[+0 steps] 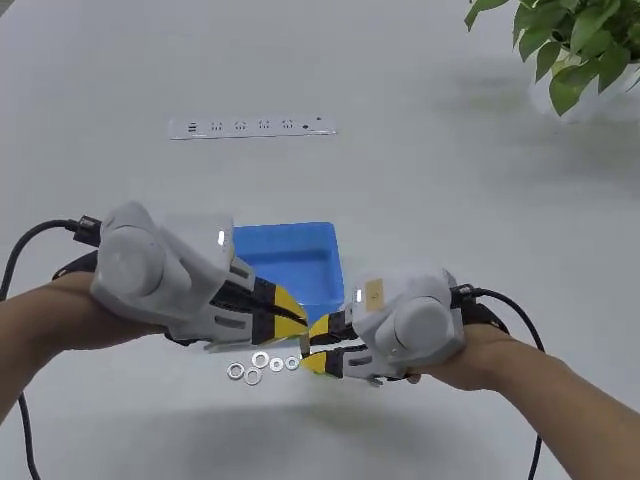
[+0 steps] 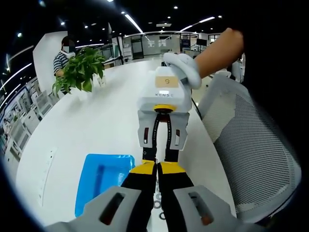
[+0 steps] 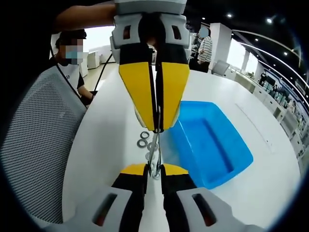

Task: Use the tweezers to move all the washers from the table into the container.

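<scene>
Right hand-held gripper [image 3: 154, 169] tight on tweezers [image 3: 153, 149]

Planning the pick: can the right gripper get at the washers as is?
Likely yes: the washers lie bare on the table just below the right gripper. The left gripper meets it tip to tip on the tweezers, crowding things.

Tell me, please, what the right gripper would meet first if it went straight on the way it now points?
The thin tweezers, lying at the tips of the right gripper; just beyond, seemingly very close, the left gripper, whose yellow jaws face it head-on.
</scene>
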Demonstrator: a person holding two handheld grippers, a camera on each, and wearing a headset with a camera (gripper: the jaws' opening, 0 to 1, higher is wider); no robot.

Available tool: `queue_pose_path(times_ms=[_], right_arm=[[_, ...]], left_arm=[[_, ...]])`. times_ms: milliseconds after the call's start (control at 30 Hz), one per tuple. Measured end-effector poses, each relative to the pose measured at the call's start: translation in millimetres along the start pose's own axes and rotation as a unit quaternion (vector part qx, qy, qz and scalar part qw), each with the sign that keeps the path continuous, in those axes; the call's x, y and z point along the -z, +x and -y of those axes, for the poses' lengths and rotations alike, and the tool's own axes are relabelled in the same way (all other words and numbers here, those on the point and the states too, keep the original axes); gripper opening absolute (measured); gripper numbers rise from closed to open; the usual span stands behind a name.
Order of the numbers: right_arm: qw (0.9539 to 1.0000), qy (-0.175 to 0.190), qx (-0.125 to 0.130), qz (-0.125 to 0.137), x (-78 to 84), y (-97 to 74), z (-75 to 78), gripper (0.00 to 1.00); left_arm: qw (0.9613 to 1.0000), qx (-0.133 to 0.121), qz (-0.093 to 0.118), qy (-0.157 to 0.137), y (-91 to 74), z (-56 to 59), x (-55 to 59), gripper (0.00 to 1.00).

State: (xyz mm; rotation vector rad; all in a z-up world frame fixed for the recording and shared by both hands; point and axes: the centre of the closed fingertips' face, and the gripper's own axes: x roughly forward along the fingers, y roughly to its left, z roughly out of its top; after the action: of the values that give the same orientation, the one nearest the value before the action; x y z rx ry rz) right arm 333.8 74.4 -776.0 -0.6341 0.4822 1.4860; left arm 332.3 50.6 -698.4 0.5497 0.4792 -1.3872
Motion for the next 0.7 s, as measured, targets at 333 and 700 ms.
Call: queue_pose_path(times_ms=[333,700], right_arm=[[1.0000,0.009,-0.001,0.004,1.1,-0.3,-0.7,0.11],[0.9998,0.021,0.000,0.003,1.9,-0.8,-0.6,0.10]], left_arm=[[1.0000,0.001,0.001,-0.001,0.7,0.0,-0.9,0.05],[1.0000,0.003,0.002,0.000,2.3,0.9,-1.7,0.05]])
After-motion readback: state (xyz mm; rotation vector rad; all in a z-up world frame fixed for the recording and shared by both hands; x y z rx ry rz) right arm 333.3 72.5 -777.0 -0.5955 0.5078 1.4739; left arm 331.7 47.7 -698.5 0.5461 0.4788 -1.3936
